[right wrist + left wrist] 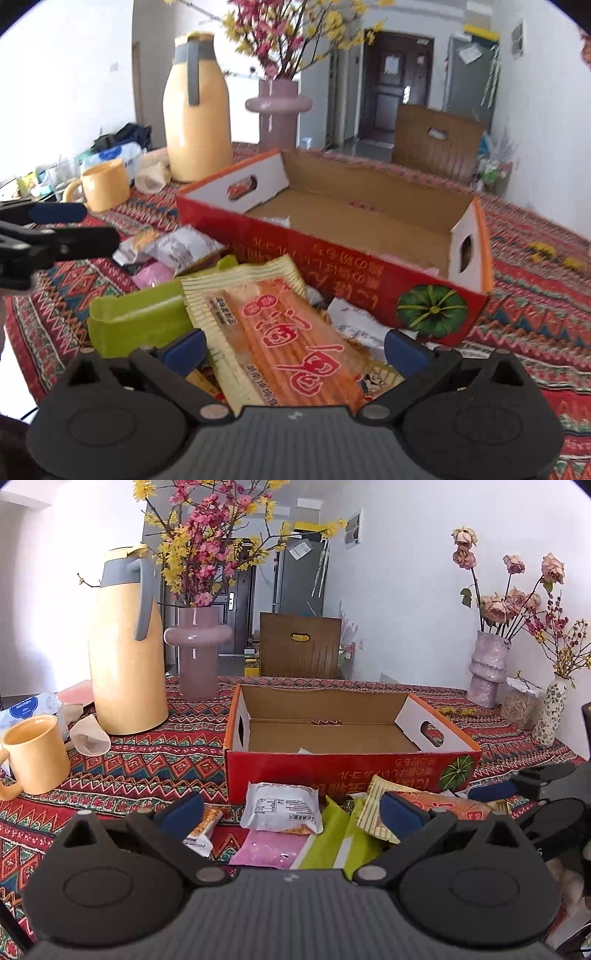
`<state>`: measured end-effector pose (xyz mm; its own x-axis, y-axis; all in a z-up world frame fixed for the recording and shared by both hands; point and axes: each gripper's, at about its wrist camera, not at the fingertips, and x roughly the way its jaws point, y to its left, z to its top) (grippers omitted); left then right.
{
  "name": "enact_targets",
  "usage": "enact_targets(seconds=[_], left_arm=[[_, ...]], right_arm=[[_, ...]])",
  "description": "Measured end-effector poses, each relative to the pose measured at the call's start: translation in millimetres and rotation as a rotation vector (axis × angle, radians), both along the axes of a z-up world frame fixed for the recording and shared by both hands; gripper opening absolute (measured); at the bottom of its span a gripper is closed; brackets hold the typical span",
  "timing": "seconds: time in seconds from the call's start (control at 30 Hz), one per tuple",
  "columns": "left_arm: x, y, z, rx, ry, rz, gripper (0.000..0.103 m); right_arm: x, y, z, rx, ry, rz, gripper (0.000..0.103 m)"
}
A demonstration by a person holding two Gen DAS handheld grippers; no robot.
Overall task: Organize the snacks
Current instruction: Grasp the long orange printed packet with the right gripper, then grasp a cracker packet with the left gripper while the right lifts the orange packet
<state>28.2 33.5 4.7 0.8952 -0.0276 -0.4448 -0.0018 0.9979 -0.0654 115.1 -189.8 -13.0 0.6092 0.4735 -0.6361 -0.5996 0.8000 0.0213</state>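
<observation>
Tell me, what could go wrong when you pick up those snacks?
Snacks lie heaped together: grabbing the orange-striped snack packet between the right gripper's open jaws might drag the green packet or white packet along.

The red cardboard box is light and nearly empty, so a bump could push it.

The left gripper works close by; the two could knock together.

— Where does the cardboard box sit?
— Mid-worktop, with the snack packets heaped just before its near wall, toward the near edge.
— And behind it?
— The chair, beyond the far edge. The thermos and vase stand toward the far left corner, the mug nearer the left edge.
</observation>
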Motion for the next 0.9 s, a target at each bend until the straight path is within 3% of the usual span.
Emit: enact_targets(seconds=[0.23, 0.3, 0.43, 0.53, 0.7, 0.9], left_arm=[[3.9, 4.0, -3.4, -0.018, 0.014, 0.01, 0.103], [4.4, 3.7, -4.1, -0.02, 0.014, 0.006, 0.103], [4.3, 5.3, -5.0, -0.026, 0.014, 0.008, 0.103], [4.1, 6.2, -5.0, -0.026, 0.015, 0.01, 0.103], [5.7, 9.1, -4.6, -0.033, 0.016, 0.018, 0.103], [9.1, 16.5, -5.7, -0.022, 0.023, 0.042, 0.103]], right_arm=[[5.6, -9.0, -8.6, 0.055, 0.083, 0.045, 0.076], [4.2, -8.0, -11.4, 0.04, 0.083, 0.053, 0.073], [0.4, -4.9, -9.0, 0.023, 0.065, 0.069, 0.05], [-5.3, -3.8, -4.7, 0.022, 0.04, 0.072, 0.04], [-17.5, -10.1, 2.5, 0.057, -0.012, 0.048, 0.035], [-34.7, -26.7, 21.0, 0.169, -0.095, -0.034, 0.035]])
